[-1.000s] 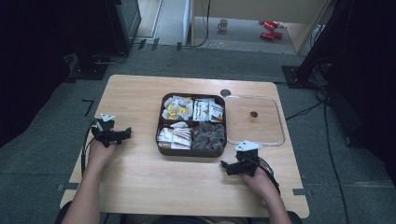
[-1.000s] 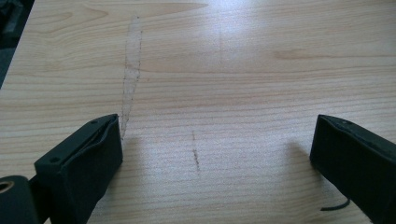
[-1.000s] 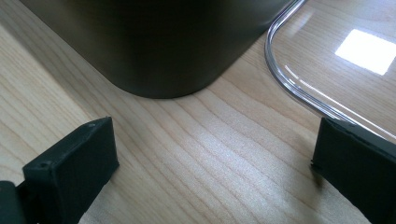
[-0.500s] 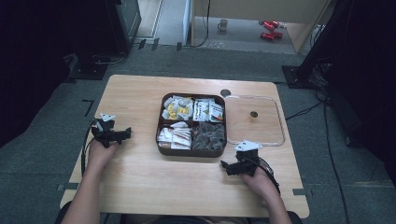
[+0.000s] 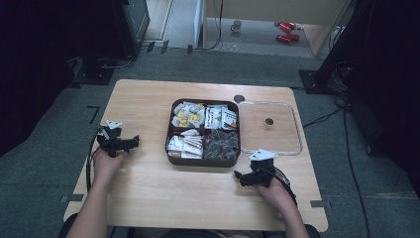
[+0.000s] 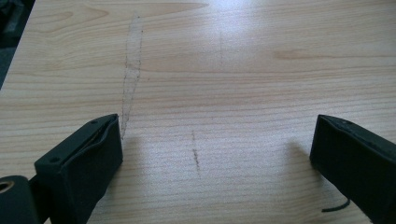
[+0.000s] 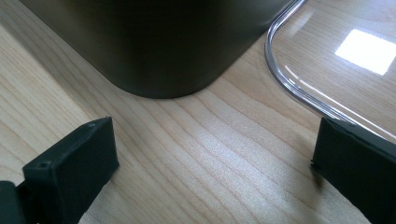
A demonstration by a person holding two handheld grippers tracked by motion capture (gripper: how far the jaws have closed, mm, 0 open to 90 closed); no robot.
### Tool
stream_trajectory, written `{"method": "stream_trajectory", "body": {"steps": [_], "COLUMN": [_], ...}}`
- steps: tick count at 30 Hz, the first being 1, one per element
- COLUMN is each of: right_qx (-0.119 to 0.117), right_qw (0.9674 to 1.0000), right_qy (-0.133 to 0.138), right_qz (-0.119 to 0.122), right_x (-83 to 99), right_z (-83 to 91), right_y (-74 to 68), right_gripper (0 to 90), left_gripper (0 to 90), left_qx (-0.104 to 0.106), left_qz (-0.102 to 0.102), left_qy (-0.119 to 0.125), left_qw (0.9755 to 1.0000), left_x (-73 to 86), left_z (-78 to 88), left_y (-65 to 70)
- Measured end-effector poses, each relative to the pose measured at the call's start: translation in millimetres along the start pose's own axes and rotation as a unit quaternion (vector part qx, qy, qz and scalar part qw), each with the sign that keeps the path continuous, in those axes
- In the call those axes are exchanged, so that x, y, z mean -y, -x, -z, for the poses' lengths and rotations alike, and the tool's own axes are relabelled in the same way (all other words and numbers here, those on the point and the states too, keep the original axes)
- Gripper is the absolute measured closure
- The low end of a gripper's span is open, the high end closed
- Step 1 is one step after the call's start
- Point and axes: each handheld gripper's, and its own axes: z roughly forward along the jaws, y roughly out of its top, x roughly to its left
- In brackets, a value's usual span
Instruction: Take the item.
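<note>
Clear plastic, the lid (image 5: 270, 128) lies flat on the table (image 5: 148, 198) just beside the right wall of the brown four-compartment box (image 5: 204, 131), and it is found in the same spot as in the two earlier high views; the box, its packets and both hands are likewise unmoved over the last second. From this stillness a pause is judged rather than a step under way: the lid is off, the box is uncovered, and nothing has yet been picked up. The right gripper (image 5: 247, 177) is rested on the table near the box's front right corner, and in the right gripper view its jaws are seen spread wide on bare wood, with the dark box corner (image 7: 159, 46) and the lid's rounded rim (image 7: 299, 93) ahead of them, neither touched. The left gripper (image 5: 121, 145) is held well apart from the box at the table's left side; in the left gripper view its jaws are also set wide, with nothing between them but the marked wood.
</note>
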Motion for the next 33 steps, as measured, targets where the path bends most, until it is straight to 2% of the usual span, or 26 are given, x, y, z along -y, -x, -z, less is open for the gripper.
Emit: {"method": "stream_trajectory", "body": {"steps": [6, 11, 14, 15, 19, 20, 24, 30, 33], "right_qx": [0.000, 0.000, 0.000, 0.000, 0.000, 0.000, 0.000, 0.000, 0.000], "right_qw": [1.0000, 1.0000, 1.0000, 1.0000, 1.0000, 1.0000, 1.0000, 1.0000, 1.0000], "right_qy": [0.000, 0.000, 0.000, 0.000, 0.000, 0.000, 0.000, -0.001, -0.001], "right_qz": [0.000, 0.000, 0.000, 0.000, 0.000, 0.000, 0.000, 0.000, 0.000], "right_x": [0.0, 0.0, 0.0, 0.0, 0.0, 0.0, 0.0, -0.1, -0.1], "right_z": [0.0, 0.0, 0.0, 0.0, 0.0, 0.0, 0.0, 0.1, 0.1], "right_y": [0.0, 0.0, 0.0, 0.0, 0.1, 0.0, 0.0, 0.0, 0.0], "right_gripper": [0.0, 0.0, 0.0, 0.0, 0.0, 0.0, 0.0, 0.0, 0.0], "left_gripper": [2.3, 2.5, 6.8, 16.7, 17.6, 24.3, 27.3, 32.8, 35.0], "left_qx": [0.006, 0.017, 0.018, 0.020, 0.043, 0.054, 0.063, 0.076, 0.088], "left_qz": [-0.007, -0.019, -0.020, -0.022, -0.024, -0.023, -0.019, -0.046, -0.042], "left_qy": [-0.003, -0.026, -0.032, -0.029, -0.036, -0.035, -0.030, -0.049, -0.055], "left_qw": [1.0000, 0.9993, 0.9991, 0.9992, 0.9982, 0.9977, 0.9974, 0.9949, 0.9937], "left_x": [0.3, -3.0, -5.2, -5.4, -7.9, -10.0, -12.0, -13.9, -17.1], "left_z": [1.1, 3.2, 5.3, 6.8, 8.6, 10.1, 12.4, 14.4, 15.6], "left_y": [0.5, -0.3, -2.3, -3.1, -7.1, -9.2, -11.2, -10.3, -9.7]}}
